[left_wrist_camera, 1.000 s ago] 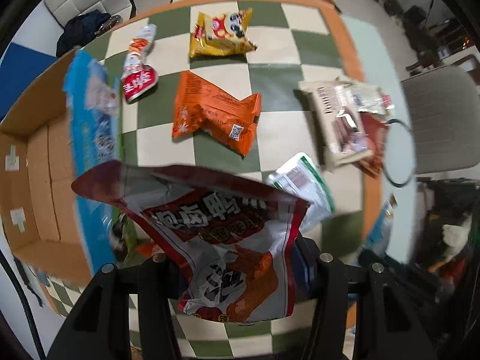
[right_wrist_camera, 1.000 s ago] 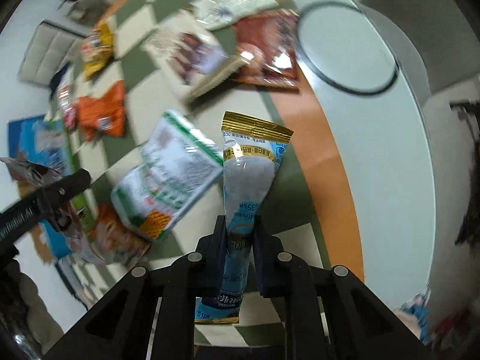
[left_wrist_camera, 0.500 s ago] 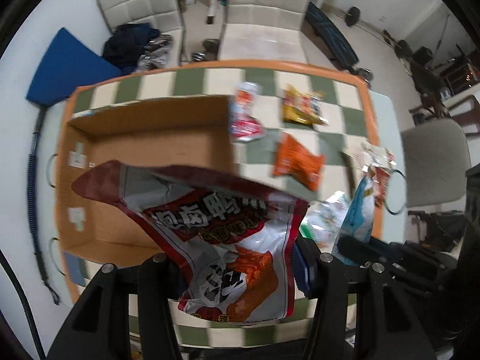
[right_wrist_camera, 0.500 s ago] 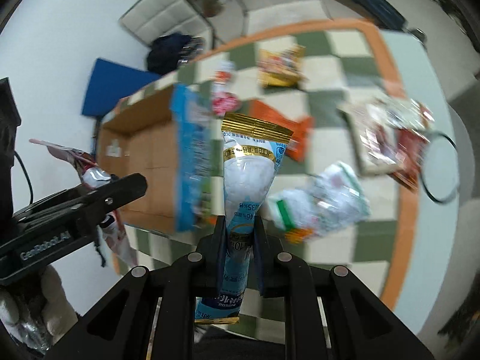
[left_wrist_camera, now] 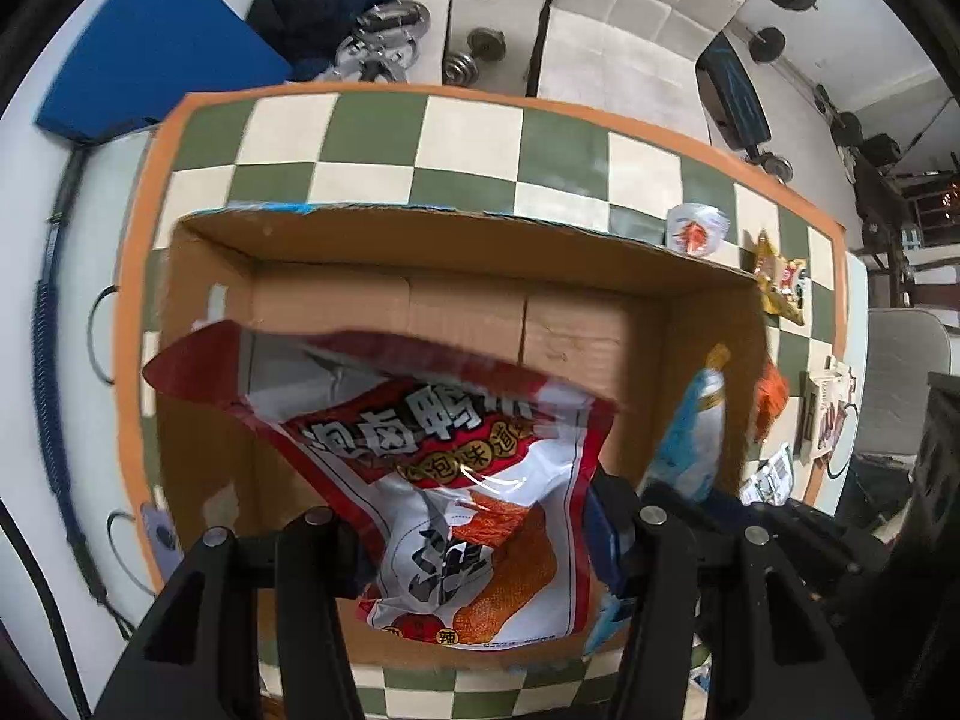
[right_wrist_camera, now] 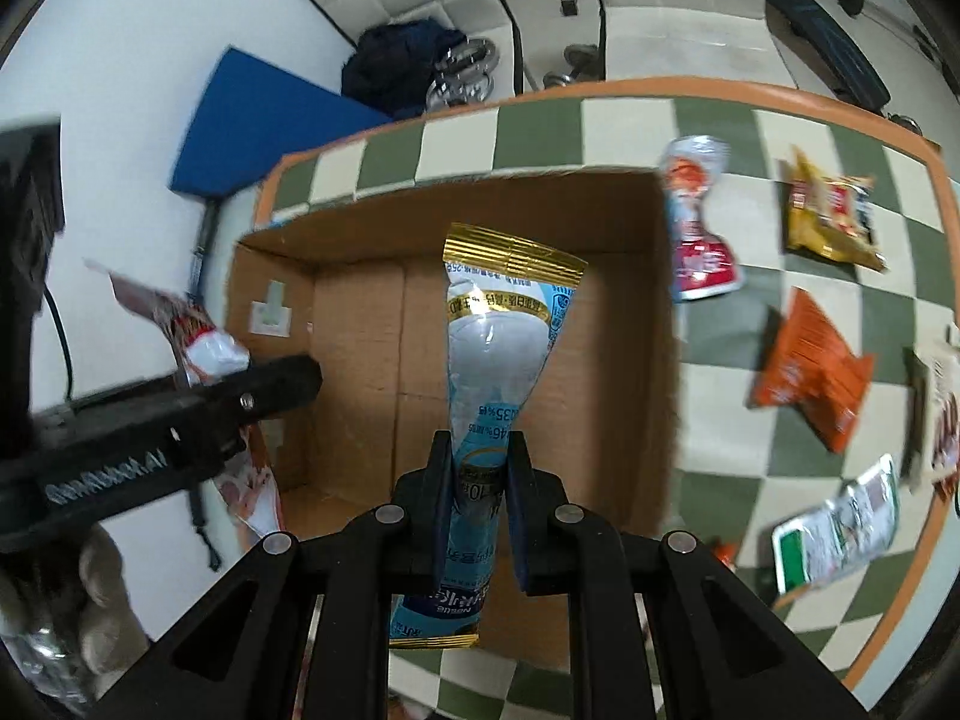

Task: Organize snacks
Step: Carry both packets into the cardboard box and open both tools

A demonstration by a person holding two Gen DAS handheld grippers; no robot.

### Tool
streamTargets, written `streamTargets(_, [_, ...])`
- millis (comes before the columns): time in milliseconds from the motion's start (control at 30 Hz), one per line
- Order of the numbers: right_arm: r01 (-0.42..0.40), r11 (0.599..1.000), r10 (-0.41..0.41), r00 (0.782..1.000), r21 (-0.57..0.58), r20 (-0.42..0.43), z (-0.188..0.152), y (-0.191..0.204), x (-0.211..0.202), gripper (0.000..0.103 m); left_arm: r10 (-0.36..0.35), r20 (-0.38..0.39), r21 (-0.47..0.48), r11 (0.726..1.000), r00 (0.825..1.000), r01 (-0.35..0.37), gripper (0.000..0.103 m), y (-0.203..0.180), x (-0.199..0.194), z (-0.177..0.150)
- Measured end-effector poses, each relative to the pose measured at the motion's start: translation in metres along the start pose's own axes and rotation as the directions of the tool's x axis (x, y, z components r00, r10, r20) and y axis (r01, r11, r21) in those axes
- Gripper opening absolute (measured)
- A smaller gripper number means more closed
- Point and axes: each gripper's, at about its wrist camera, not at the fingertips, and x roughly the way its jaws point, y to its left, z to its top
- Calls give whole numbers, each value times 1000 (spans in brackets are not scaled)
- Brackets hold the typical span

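Hovering over the open cardboard box (left_wrist_camera: 456,312), both grippers have swung in from the snack-strewn tabletop (right_wrist_camera: 750,120). The left gripper (left_wrist_camera: 480,546) has its jaws closed on the red-and-white snack bag (left_wrist_camera: 456,468); the right gripper (right_wrist_camera: 477,516) pinches the blue cone-shaped packet (right_wrist_camera: 504,354). Release into the box looks imminent, while several snacks remain outside.

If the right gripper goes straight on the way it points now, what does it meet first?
Probably the bare floor of the cardboard box. The right gripper, shut on the blue packet, points down into the open box, and nothing shows in between. Depth is hard to judge.
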Motion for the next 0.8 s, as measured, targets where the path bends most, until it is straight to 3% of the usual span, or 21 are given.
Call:
streamTargets(300, [86,996,-86,995,-13,-52,17,-1,55,17,-41,-96,52,998,995,46,52,0,56,27])
streamTargets(567, [116,992,-119,990,-46,-73,26,1,73,20,-5,-124,67,998,992,13,55,0,75,30])
streamTargets(600, [120,992,-124,990,-49,-73,26,3,73,28,7,-119,75,997,993,2,57,0,74,30])
streamTargets(633, [127,991,-130,989,-52,-71,25,6,72,48,13,-113,79,997,993,-4,59,0,73,30])
streamTargets(700, [126,991,-129,989,-49,-68,25,8,69,78,14,-98,81,997,995,-6,71,1,70,30])
streamTargets(800, [130,991,-133,989,-42,-70,24,10,66,84,24,-75,83,996,997,-18,83,3,61,30])
